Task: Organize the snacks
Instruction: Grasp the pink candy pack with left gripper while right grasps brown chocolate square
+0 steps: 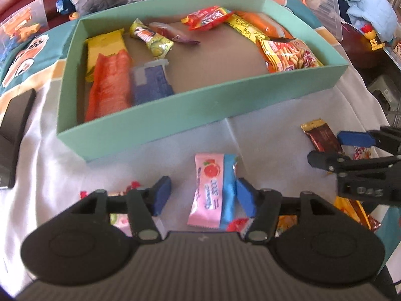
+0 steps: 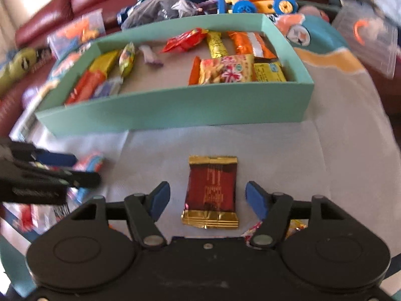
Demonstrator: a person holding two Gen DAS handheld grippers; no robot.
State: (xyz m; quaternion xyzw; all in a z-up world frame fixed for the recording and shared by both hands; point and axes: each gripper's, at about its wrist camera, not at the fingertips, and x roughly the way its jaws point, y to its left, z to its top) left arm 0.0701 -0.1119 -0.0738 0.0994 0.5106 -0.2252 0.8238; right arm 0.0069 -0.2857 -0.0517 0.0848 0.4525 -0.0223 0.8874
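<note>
The box (image 1: 200, 105) is the largest piece — a shallow teal card tray with thin walls, light and easy to shove, so snacks should go in from above without nudging its rim. It sits on the white cloth (image 2: 288, 155) at the far side of both views and already holds about 10 packets: orange, yellow and red wrappers along the left wall and in the right corner, with the brown middle of its floor bare.

2 loose snacks lie on the cloth in front of the box. The pink packet (image 1: 213, 190) is a soft pillow pack, pink with a grapefruit picture and a blue stripe down 1 edge; it looks light, crinkly and slippery, and I judge the safest hold is across its narrow middle, not the crimped ends. The left gripper (image 1: 200, 198) straddles it with jaws apart, the right pad close against the blue edge, the left pad clear — no grip yet.

The brown packet (image 2: 211, 190), smaller, is dark red-brown foil with gold crimped ends, flat and probably rigid inside. The right gripper (image 2: 208, 200) hangs over it, jaws apart, both pads clear of its long sides — the place to pinch.
</note>
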